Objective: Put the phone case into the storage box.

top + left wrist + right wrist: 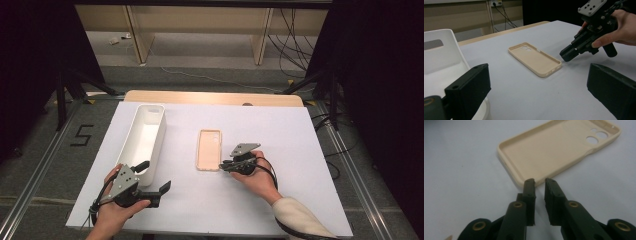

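Beige silicone-looking phone case (554,150), lying open side up on the white table sheet (280,200), just ahead of the right gripper (539,180). Jaws there parted by a narrow gap only, nothing between them, tips right at the case's near side wall, close to a corner; hard to tell whether a tip grazes the rim. Held low and nearly level by the right hand (257,176).

For a clean pick, probably best to: widen the jaws a touch more, slide one jaw inside the wall and the other outside, then close on the rim itself rather than on the floor of the case. Keep the approach shallow so the case is not pushed away across the smooth sheet. Grip near the middle of the long side, not at the corner, to stop it swinging once lifted. Soft wall likely to flex, so a firm but unhurried squeeze.

Nearer the person's left, left gripper (156,180) spread wide and empty, resting beside the near end of the white bin (161,131). Bin a likely drop spot, well apart from the case.
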